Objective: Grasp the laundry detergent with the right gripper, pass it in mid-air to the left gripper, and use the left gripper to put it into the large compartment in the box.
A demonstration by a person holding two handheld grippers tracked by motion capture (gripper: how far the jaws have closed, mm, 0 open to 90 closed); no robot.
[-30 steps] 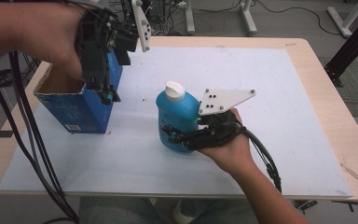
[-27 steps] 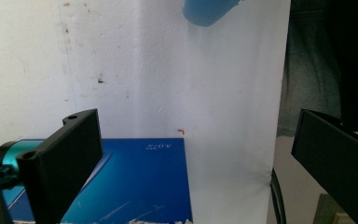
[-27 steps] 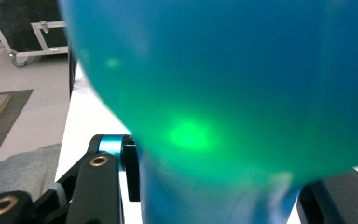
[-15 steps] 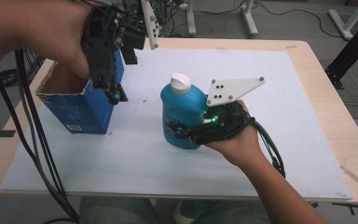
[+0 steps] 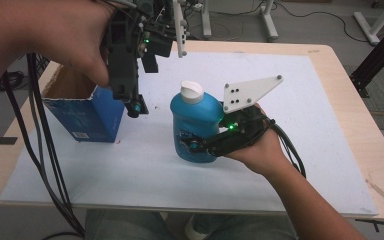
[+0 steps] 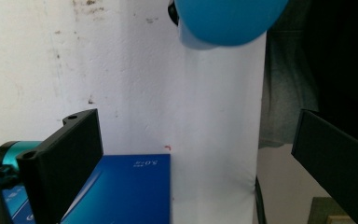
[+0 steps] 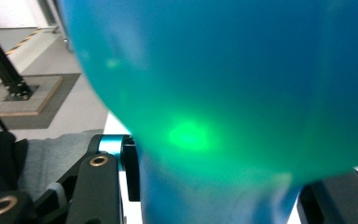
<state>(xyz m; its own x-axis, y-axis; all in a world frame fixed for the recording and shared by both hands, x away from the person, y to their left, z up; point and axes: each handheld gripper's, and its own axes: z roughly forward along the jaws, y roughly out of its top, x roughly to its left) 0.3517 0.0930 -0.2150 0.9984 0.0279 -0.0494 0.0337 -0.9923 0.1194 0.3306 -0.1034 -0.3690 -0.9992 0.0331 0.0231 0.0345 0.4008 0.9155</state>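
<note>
A blue bottle (image 5: 196, 120) with a white cap (image 5: 191, 91) stands upright in the middle of the white mat (image 5: 300, 130). My right gripper (image 5: 192, 146) comes in from the right, lying level, and is shut on the bottle's lower body. In the right gripper view the bottle (image 7: 242, 84) sits between the black jaws. My left gripper (image 5: 132, 106) hangs pointing down by the right corner of an open blue box (image 5: 87, 117). Its jaws stand wide apart in the left gripper view, with nothing between them, above the box's face (image 6: 121, 191) and the mat.
The mat covers most of a wooden table (image 5: 352, 100). Black cables (image 5: 40, 140) trail from the left gripper over the table's left edge. Stand legs and a black frame (image 5: 380, 45) are on the floor beyond the table.
My left gripper has shifted to the right, from over the box's right wall to just past its corner. The bottle and the right gripper have barely moved.
</note>
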